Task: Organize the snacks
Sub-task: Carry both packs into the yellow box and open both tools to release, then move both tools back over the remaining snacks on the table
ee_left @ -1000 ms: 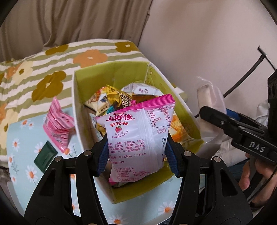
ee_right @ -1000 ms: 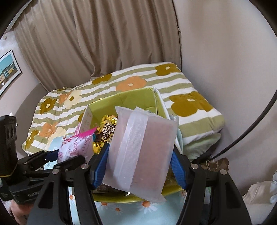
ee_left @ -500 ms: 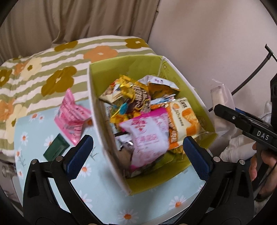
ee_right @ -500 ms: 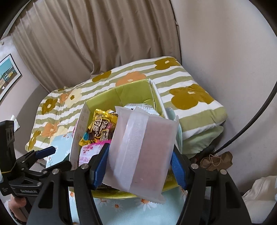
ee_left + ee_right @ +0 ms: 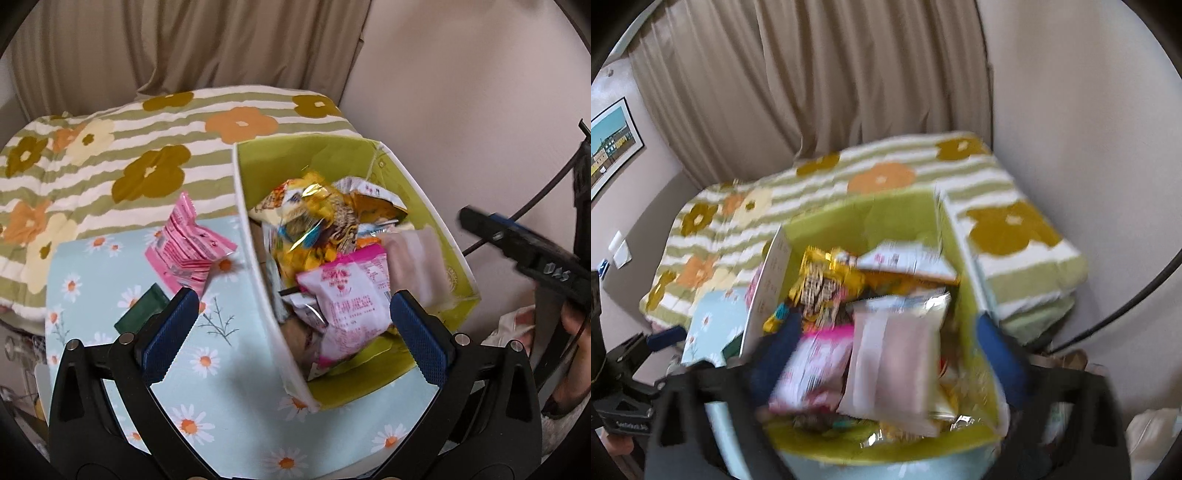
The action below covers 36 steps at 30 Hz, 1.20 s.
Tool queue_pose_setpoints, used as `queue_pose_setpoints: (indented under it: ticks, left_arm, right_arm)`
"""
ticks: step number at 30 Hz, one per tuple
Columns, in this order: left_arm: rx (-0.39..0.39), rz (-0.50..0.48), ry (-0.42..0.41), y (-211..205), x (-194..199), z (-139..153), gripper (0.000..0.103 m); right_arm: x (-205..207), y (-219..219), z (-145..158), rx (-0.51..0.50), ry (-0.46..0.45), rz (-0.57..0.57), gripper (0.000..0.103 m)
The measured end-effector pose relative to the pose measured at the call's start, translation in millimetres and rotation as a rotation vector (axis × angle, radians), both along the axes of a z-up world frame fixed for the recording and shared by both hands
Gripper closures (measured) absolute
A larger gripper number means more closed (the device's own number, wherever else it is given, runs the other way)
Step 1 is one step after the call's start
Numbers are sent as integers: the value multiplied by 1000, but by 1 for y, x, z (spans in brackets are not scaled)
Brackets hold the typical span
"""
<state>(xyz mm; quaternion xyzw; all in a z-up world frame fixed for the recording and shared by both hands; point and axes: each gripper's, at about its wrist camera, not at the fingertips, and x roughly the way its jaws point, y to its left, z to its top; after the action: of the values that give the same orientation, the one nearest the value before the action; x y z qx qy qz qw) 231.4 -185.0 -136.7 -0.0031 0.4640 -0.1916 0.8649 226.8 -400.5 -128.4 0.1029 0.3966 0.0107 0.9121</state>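
A: What did we make of the snacks at that point?

B: Most lay heaped in the green box [image 5: 334, 164]. A pink-and-white packet [image 5: 351, 306] sat on top at the near end, with a pale frosted pouch [image 5: 413, 266] at its 2 o'clock, leaning on the box wall, and a gold foil bag [image 5: 314, 218] at its 12 o'clock. Two were not yet in: a pink packet [image 5: 188, 247] on the tabletop [image 5: 221, 369], at the box's 9 o'clock, and a dark green sachet [image 5: 142, 312] at that packet's 7 o'clock.

A: How did we judge the pink packet would handle?

B: Light, soft and puffy, with slick film and probably crushable contents. We thought it best pinched by a crimped end seam or across the flat faces, gently. The sachet lay flat, so we expected an edge would need lifting.

A: And the hand-held grippers?

B: The left hand-held gripper [image 5: 291, 332] stood with its blue pads [image 5: 168, 332] spread wide above the box's near corner, nothing between them pressed, touching nothing. The right hand-held gripper [image 5: 890, 362] was blurred; its jaws were opening, and the frosted pouch [image 5: 897, 362] lay between them in view but free, resting on the heap. From the left view it hung at 3 o'clock of the box, a hand [image 5: 576, 328] beneath it.
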Motion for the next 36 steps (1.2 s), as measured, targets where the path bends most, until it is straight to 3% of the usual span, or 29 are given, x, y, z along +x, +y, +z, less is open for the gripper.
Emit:
queue_pose_setpoints:
  ticks: [9, 21, 28, 36]
  left_arm:
    - [15, 19, 27, 1, -3, -11, 1]
    - [117, 91, 9, 25, -18, -1, 1]
    - [115, 120, 5, 61, -21, 0, 1]
    - [95, 89, 24, 127, -8, -18, 1]
  right_arm:
    - [-6, -8, -11, 18, 45, 20, 1]
    - [-5, 11, -16, 57, 62, 127, 1]
    - [-6, 47, -6, 38, 50, 170, 1]
    - [1, 101, 8, 58, -2, 157, 1]
